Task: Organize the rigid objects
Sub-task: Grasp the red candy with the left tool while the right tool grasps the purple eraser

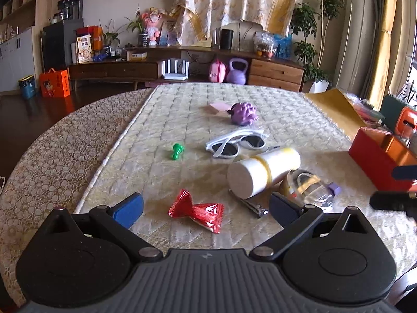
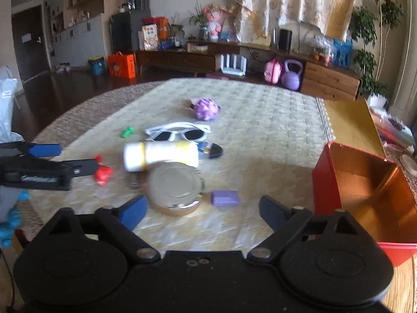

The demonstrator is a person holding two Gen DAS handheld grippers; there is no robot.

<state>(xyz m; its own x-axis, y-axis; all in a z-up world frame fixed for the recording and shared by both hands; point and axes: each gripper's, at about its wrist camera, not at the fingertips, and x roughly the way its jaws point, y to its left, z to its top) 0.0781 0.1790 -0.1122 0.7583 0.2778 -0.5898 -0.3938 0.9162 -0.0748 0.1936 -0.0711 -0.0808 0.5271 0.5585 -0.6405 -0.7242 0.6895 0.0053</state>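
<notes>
Both tongs (image 1: 206, 207) (image 2: 202, 210) gape empty, red candy (image 1: 196, 211) between the left pair.

Chinese characters stand on a snack bag (image 1: 84, 49) on the far sideboard (image 1: 114, 66), too small to make out.
</notes>
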